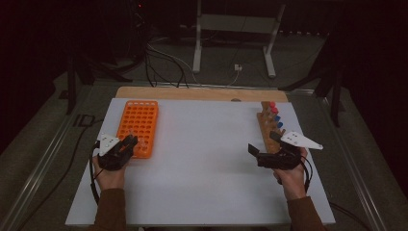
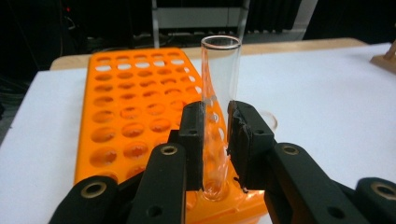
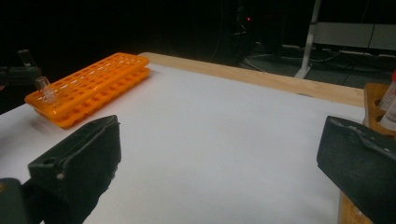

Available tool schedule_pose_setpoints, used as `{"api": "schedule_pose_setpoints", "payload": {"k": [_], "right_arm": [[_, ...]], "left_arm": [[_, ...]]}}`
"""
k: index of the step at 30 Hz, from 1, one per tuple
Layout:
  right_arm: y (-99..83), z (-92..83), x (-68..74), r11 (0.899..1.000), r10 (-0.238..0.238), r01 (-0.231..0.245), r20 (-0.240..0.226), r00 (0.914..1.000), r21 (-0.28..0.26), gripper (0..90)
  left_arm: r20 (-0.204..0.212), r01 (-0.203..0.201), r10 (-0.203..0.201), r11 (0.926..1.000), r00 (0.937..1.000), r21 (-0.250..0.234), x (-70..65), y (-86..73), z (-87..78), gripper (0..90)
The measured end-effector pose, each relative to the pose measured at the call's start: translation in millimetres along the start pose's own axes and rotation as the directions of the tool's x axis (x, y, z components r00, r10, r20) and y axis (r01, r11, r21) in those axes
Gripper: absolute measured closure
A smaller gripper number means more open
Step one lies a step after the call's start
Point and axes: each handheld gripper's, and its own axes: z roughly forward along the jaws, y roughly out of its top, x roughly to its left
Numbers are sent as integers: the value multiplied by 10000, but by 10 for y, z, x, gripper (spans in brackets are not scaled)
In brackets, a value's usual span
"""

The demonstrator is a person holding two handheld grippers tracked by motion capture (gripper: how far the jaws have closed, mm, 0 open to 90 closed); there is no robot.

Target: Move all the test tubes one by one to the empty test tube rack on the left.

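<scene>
At rack's [image 2: 140, 121] five-o'clock corner, keep left gripper [image 2: 217, 140] clamped on tube [image 2: 220, 79], upright, seating gently; right gripper [image 3: 219, 163] idle, jaws wide.

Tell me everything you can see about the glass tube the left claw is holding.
The glass tube is clear, looks like glass, appears empty, with an open round rim on top and a rounded bottom. It stands nearly upright, clamped between the two black pads of the left claw, about halfway up. Its lower end sits in a hole at the near corner of the orange rack, which lies on the white tabletop.
</scene>
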Motion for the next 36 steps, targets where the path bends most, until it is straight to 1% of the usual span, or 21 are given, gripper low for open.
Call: {"api": "schedule_pose_setpoints", "payload": {"k": [2,4,7,8,11,16,19,21,24,27,30,32,33,35,36], "right_arm": [[-1,0,2,10000,1,-1,-21,10000,0,0],[0,-3,2,10000,-3,3,-19,10000,3,0],[-1,-7,2,10000,10,-10,-38,10000,-7,0],[-2,-7,2,10000,11,-11,-38,10000,-2,0],[-3,-6,4,10000,-2,2,-53,10000,11,0],[-4,-6,0,10000,14,-13,-46,10000,13,0],[-6,-3,2,10000,-12,12,-58,10000,23,0],[-7,0,5,10000,-9,9,-60,10000,37,0],[-11,3,10,10000,-15,16,-73,10000,54,0],[-11,4,9,10000,-28,28,-78,10000,50,0],[-9,2,3,10000,-41,42,-55,10000,51,0],[-7,-5,-11,10000,6,-6,-17,10000,13,0],[-6,-9,-17,10000,20,-20,5,10000,11,0],[-7,-15,-28,10000,57,-57,28,10000,-7,0],[-8,-16,-31,10000,50,-50,41,10000,-2,0]], "left_arm": [[-2,-174,174,9995,9998,266,-18,-20,17,759],[-109,-475,483,9970,9988,606,-33,-41,36,760],[-70,-626,637,9924,9979,1060,-35,-81,65,762],[-79,-674,687,9913,9976,1133,-41,-89,73,763],[-43,-634,644,9905,9979,1221,-38,-89,73,765],[21,-748,752,9872,9972,1407,-40,-100,78,767],[24,-690,694,9859,9976,1522,-38,-107,81,767],[43,-746,750,9829,9972,1685,-38,-120,91,767],[39,-801,806,9820,9967,1710,-42,-118,93,767],[46,-765,768,9825,9970,1697,-41,-118,94,766],[112,-630,620,9842,9980,1656,-35,-120,91,754],[114,-546,534,9848,9985,1647,-31,-122,86,718],[111,-446,434,9863,9990,1588,-23,-128,84,698],[252,-226,190,9879,9995,1537,5,-144,70,659],[223,-189,157,9885,9996,1502,11,-146,61,639]]}}
